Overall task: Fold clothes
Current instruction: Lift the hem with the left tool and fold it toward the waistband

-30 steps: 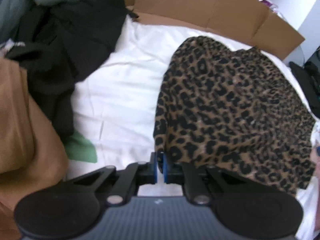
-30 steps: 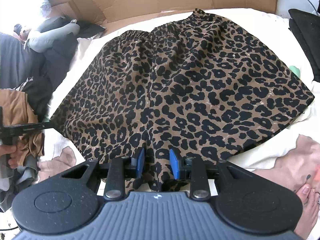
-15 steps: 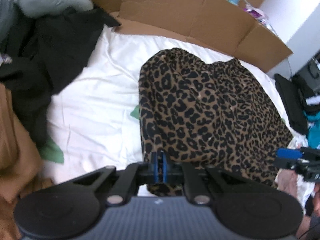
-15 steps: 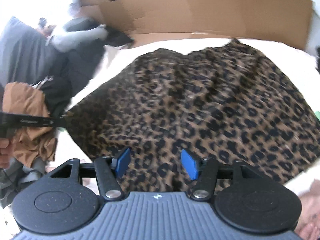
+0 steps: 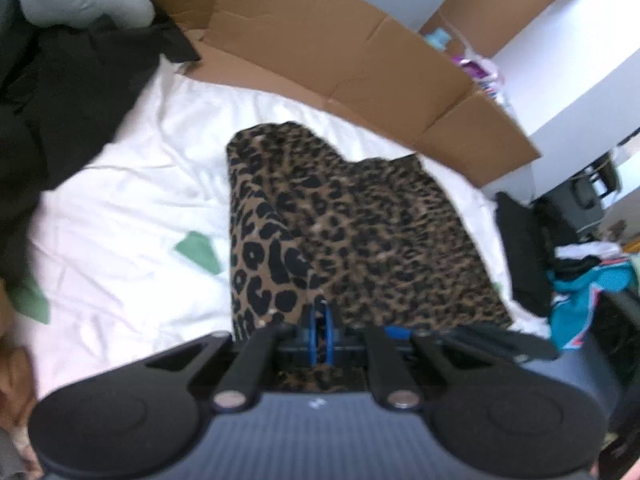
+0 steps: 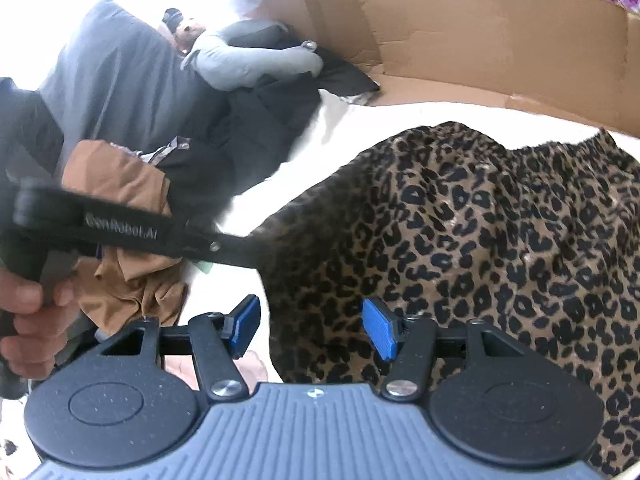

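**Leopard skirt pinched at one edge, other gripper spread wide**

The left gripper (image 5: 321, 322) has its blue pads pressed together on a fold of the leopard-print skirt (image 5: 352, 232), and the cloth rises from the bed to the fingertips. In the right wrist view the same tool reaches in from the left side, its black fingers (image 6: 224, 246) ending at the lifted edge of the skirt (image 6: 500, 240), with the person's left hand (image 6: 24, 320) wrapped around the handle.

The right gripper (image 6: 310, 328) has its blue pads (image 6: 380, 328) well apart, with nothing between them; it sits low over the near part of the skirt, and whether it touches the cloth cannot be told.

The skirt lies on a white sheet (image 5: 128, 208), its gathered waistband toward the far side, close to a wall of flattened cardboard (image 5: 340, 52). To the left of it are a heap of black clothing (image 5: 60, 92), a grey pillow-like bundle (image 6: 248, 60) and a rust-brown garment (image 6: 124, 184). Small green patches (image 5: 198, 251) show on the sheet beside the skirt
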`<state>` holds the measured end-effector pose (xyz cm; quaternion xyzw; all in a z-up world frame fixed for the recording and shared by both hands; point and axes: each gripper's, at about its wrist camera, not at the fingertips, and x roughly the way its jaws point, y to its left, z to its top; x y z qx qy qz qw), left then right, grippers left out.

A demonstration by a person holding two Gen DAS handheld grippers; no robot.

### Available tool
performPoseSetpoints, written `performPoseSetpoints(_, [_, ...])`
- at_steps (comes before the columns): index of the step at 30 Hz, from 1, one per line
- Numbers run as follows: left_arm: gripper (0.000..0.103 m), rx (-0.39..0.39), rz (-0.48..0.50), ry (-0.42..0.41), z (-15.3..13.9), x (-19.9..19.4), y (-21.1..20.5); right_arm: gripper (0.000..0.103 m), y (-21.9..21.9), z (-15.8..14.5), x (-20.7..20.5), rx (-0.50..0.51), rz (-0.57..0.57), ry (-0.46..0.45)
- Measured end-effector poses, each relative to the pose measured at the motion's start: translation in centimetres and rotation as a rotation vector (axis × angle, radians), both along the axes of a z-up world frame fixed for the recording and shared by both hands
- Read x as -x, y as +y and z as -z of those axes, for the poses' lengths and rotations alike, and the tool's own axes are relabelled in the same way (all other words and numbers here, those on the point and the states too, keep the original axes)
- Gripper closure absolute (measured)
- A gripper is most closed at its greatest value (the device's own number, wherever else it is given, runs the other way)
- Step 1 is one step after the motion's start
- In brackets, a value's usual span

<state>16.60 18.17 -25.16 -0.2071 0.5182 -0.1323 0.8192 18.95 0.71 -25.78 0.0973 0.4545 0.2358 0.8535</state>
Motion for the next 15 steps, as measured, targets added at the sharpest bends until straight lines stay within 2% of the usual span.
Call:
performPoseSetpoints(2, [0.098,0.008,0.024,-0.028,-0.6,-0.2,-0.7,0.040,0.5,-0.2,-0.2,0.002,-0.021,-0.017])
performPoseSetpoints(5, [0.098,0.052,0.034,-0.021,-0.5,-0.4,-1.4,0.041,1.0,-0.5,-0.6,0.033,-0.032,-0.053])
performPoseSetpoints(9, [0.098,0.091,0.024,-0.029,-0.5,-0.3,-1.9,0.044,1.3,-0.6,-1.7,0.031,-0.031,-0.058])
performPoseSetpoints(11, [0.098,0.123,0.016,-0.034,-0.6,-0.1,-2.1,0.054,1.8,-0.4,-2.2,0.052,-0.043,-0.072])
performPoseSetpoints(12, [0.097,0.135,0.014,-0.039,-0.6,0.0,-2.3,0.067,1.9,-0.1,-2.5,0.059,-0.041,-0.071])
performPoseSetpoints(13, [0.097,0.132,0.017,-0.050,-0.7,0.2,-2.4,0.087,1.8,0.2,-2.8,0.064,-0.026,-0.064])
performPoseSetpoints(14, [0.096,0.128,0.017,-0.065,-1.0,0.4,-2.5,0.099,1.7,0.5,-3.0,0.068,-0.008,-0.057])
performPoseSetpoints(15, [0.094,0.120,0.012,-0.078,-1.2,0.6,-2.5,0.102,1.3,0.7,-3.2,0.067,0.018,-0.049])
